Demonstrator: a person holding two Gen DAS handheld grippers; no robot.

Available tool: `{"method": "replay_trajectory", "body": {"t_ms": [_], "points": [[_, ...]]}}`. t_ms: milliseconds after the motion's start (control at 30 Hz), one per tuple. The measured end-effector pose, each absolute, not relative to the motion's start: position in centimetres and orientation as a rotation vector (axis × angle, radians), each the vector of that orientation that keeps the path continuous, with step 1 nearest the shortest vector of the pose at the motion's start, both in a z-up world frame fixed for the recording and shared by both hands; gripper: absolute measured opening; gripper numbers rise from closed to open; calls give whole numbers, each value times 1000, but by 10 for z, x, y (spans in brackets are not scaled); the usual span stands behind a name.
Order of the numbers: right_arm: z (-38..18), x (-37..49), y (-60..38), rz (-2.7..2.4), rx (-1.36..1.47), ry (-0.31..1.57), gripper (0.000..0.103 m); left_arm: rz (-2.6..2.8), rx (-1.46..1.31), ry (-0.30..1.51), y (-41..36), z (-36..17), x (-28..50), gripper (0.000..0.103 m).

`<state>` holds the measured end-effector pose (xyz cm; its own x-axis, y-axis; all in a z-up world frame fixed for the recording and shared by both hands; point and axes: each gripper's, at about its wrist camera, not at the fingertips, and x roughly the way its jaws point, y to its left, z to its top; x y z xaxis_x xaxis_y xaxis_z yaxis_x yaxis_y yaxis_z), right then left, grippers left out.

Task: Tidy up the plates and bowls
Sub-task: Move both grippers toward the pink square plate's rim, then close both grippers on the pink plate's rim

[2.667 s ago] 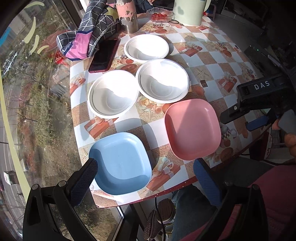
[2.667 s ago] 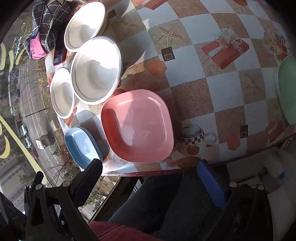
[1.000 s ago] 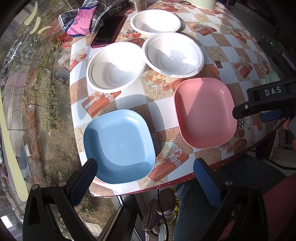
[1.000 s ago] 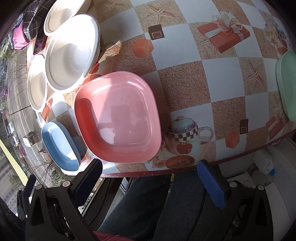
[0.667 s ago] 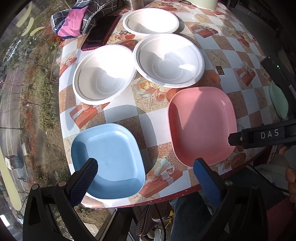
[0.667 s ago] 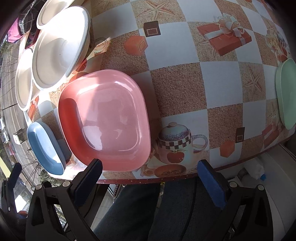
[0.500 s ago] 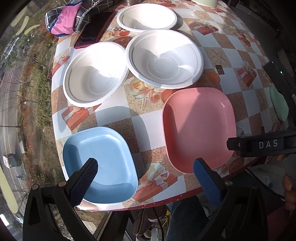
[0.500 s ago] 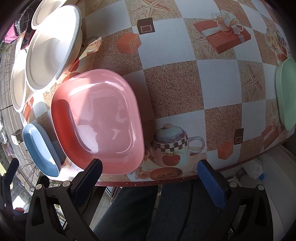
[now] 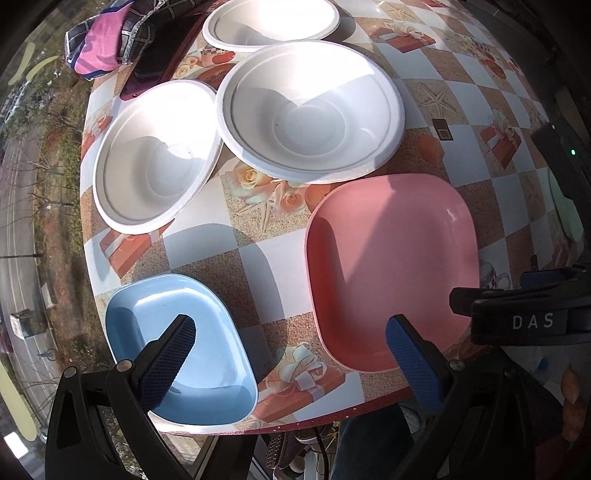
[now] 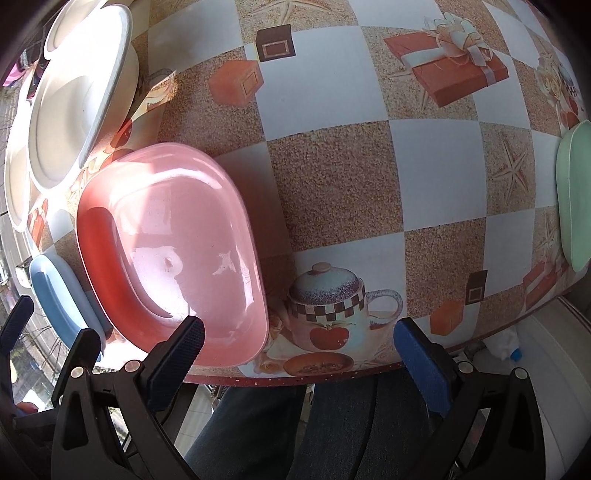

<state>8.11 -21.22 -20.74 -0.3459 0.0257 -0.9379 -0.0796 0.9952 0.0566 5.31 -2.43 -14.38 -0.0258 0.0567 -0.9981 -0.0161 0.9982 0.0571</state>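
A pink square plate (image 9: 391, 266) (image 10: 173, 229) lies near the table's front edge, with a blue square plate (image 9: 177, 347) (image 10: 62, 295) to its left. Behind them sit three white round bowls: one at left (image 9: 155, 155), one in the middle (image 9: 310, 110) (image 10: 77, 96), one at the back (image 9: 269, 22). My left gripper (image 9: 291, 354) is open above the front edge, between the blue and pink plates. My right gripper (image 10: 295, 358) is open too, its left finger over the pink plate's near corner. The right gripper's body (image 9: 528, 317) shows beside the pink plate.
A pale green plate (image 10: 576, 199) lies at the table's right edge. A dark phone (image 9: 162, 55) and a checked cloth (image 9: 118, 37) lie at the back left. The patterned tablecloth (image 10: 369, 166) is bare right of the pink plate. A person's legs (image 10: 332, 428) are below the table edge.
Both grippers have moved forward and down towards the table. The plates now fill more of each view, and the right gripper has closed in on the pink plate's near corner. Nothing was grasped.
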Motion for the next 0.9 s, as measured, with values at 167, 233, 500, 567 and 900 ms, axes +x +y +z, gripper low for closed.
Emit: {"method": "replay_trajectory", "body": {"t_ms": [167,233,500,567,900], "points": [[-211,84,-210,104,-44,1927,103,65,22,1610,-24,-150,49,103],[-210,85,-209,104,-45,1927,103,73,11,1608,-21,-150,47,103],[-205,88,-207,114,-38,1892,103,126,-34,1596,-1,-149,49,103],[-208,90,-206,114,-31,1893,103,130,-26,1597,2,-150,50,103],[-218,87,-214,87,-144,1860,103,107,-17,1593,-13,-168,66,103]]}}
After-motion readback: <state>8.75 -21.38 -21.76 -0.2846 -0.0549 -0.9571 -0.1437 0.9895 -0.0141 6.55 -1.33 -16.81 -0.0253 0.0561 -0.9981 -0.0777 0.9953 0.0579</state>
